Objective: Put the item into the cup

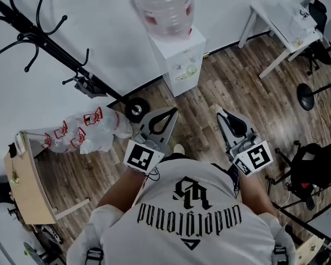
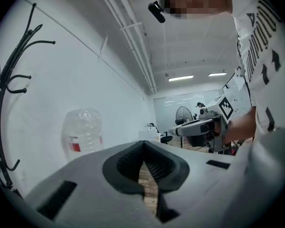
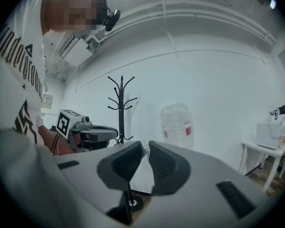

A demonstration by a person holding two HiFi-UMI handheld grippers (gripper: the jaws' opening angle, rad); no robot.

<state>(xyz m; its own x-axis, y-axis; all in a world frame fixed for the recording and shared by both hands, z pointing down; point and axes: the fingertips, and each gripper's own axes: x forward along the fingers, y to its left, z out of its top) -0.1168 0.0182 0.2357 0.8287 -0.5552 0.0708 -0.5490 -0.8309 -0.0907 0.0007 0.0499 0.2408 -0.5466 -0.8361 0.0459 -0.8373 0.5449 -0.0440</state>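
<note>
The right gripper point(image 1: 220, 113) pinches a small pale item point(image 3: 143, 147) at its tips, probably for carrying to the cup; beside it, the left gripper point(image 1: 174, 111) is pressed together, empty.

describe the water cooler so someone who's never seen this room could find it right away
Start at the long white wall where it meets the wood floor. Along its foot, right of the black coat rack and the heap of plastic bags, stands a small white water cooler. Nothing else there carries a big clear bottle with a red label on top.
</note>
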